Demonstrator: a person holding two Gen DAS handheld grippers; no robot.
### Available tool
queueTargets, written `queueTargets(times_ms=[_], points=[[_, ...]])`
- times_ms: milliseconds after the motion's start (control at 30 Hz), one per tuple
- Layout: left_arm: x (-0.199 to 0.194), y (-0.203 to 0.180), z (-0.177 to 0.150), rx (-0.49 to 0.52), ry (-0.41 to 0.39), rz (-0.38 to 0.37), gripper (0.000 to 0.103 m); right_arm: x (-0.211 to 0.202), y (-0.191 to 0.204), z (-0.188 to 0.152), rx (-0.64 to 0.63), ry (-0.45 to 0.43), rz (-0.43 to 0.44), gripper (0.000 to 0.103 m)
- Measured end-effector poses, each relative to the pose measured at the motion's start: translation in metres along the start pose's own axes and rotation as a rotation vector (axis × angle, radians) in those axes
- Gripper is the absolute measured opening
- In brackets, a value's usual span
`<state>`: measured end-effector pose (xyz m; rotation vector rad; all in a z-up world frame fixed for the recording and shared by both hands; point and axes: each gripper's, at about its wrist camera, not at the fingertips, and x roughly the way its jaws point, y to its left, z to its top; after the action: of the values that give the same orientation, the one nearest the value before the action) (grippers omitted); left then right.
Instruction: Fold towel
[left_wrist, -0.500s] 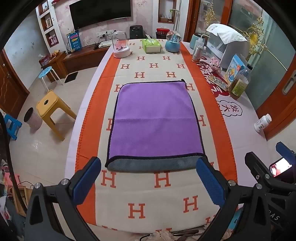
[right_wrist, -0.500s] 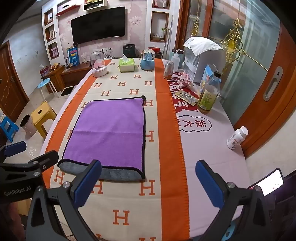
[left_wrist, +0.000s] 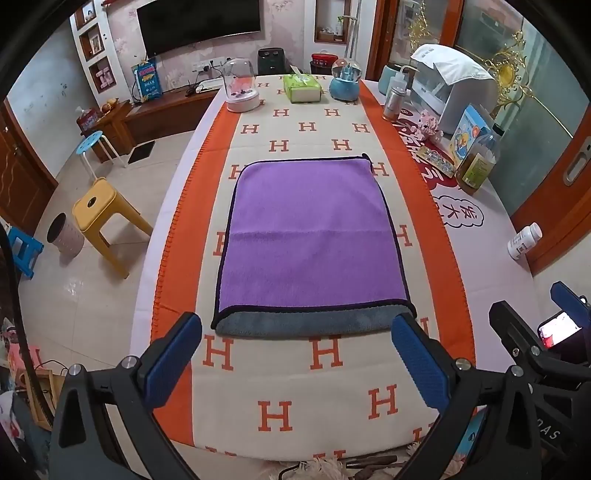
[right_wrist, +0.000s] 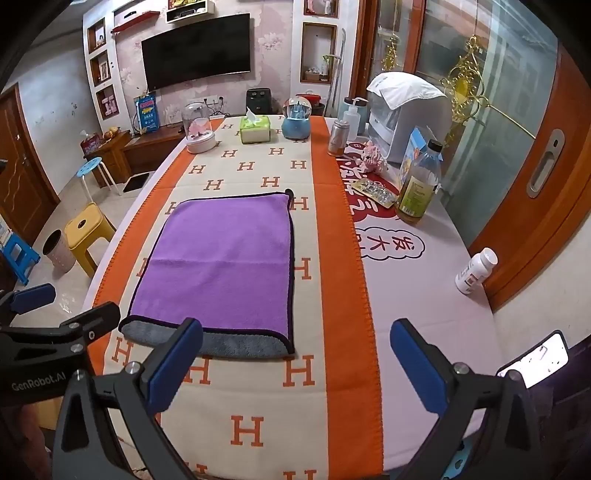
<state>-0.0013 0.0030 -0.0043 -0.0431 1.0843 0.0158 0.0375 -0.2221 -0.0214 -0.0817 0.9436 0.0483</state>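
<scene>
Here, from the left wrist, the left gripper (left_wrist: 297, 356) hovers with its jaws spread wide and grasping nothing, just short of the purple towel (left_wrist: 312, 236). The towel lies flat on the counter, its grey underside showing along the near edge. It rests on a cream and orange blanket (left_wrist: 325, 380) printed with large "H" letters. At the far right, the other tool's arm carries letters that seem to read "DAS".

From the right wrist, the right gripper (right_wrist: 295, 363) is likewise released and empty, the towel (right_wrist: 225, 254) lying ahead to its left. The left tool's arm reads "GenRobot.AI". A white cloud-shaped patch (right_wrist: 393, 245) bears Chinese characters.
</scene>
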Motion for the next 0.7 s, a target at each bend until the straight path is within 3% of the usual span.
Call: queueTargets(times_ms=[700], points=[[0.001,0.0022,-0.0096,0.007,0.004,0.006,0.102,-0.0003,0.002,-0.0029,-0.004,-0.002,-0.001,0.102]])
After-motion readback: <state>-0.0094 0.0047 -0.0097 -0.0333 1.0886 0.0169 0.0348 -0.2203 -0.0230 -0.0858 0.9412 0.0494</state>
